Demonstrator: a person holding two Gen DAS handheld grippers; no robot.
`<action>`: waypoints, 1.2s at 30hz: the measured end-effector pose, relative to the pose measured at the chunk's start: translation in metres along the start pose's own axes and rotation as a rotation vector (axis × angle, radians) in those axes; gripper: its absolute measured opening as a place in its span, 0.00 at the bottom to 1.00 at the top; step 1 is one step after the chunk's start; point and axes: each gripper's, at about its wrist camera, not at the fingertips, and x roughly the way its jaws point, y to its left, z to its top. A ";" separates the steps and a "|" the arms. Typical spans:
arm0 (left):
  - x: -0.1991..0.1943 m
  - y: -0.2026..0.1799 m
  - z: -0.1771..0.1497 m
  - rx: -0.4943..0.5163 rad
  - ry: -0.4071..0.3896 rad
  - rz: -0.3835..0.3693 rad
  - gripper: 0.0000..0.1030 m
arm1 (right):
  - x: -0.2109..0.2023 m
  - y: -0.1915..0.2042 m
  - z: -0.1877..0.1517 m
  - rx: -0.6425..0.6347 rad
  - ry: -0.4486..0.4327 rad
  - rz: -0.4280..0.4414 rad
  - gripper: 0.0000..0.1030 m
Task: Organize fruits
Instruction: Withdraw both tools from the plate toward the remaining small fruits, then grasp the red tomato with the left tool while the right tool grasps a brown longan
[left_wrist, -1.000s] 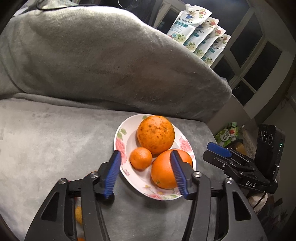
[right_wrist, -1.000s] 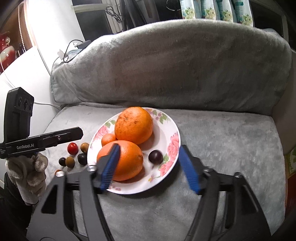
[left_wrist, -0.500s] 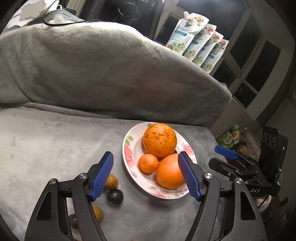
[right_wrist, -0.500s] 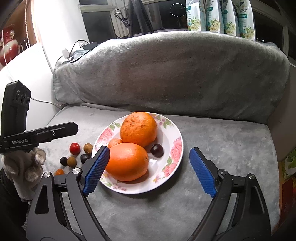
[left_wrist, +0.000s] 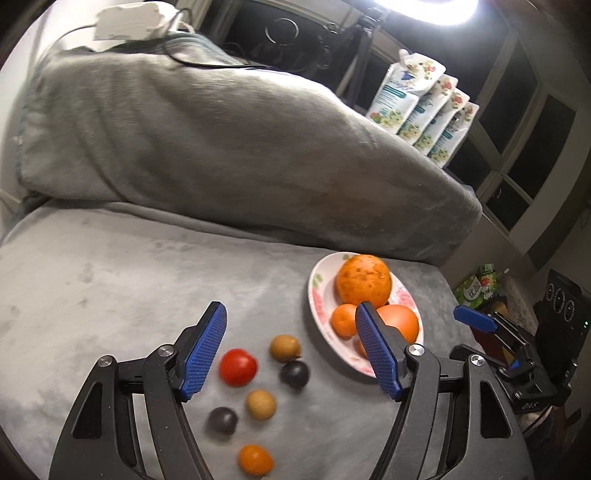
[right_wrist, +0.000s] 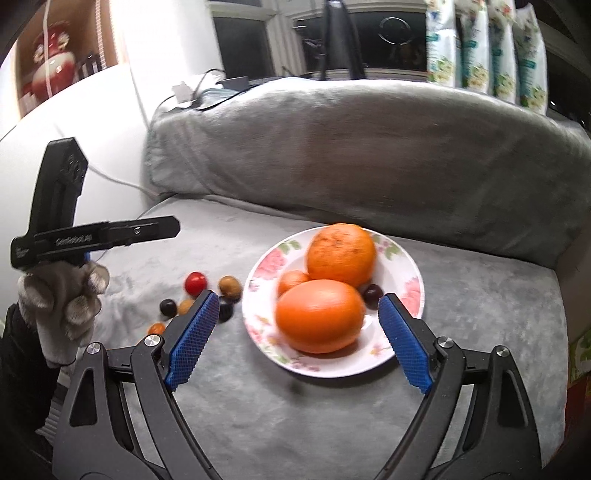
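Gaping wide and empty, left tongs (left_wrist: 290, 338) hover over loose fruits, right tongs (right_wrist: 295, 321) flank the plate (right_wrist: 402, 317).

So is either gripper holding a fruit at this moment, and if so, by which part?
Nothing is held. The left gripper is open above the loose small fruits, and the right gripper is open around the plate, touching no fruit.

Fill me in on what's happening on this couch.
A person with a gripper in each hand is sorting fruit. The floral plate holds two big oranges, a small one and a dark fruit. Six small fruits, including a red tomato, lie loose on the grey cushion. The left gripper and right gripper are open, holding nothing.
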 end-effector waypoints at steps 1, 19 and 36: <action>-0.001 0.003 -0.001 -0.003 0.000 0.005 0.70 | 0.000 0.004 0.000 -0.010 0.001 0.003 0.88; -0.009 0.043 -0.019 -0.082 0.034 0.013 0.68 | 0.021 0.071 -0.018 -0.124 0.062 0.116 0.88; 0.007 0.045 -0.030 -0.078 0.115 -0.062 0.42 | 0.072 0.105 -0.028 -0.109 0.184 0.169 0.54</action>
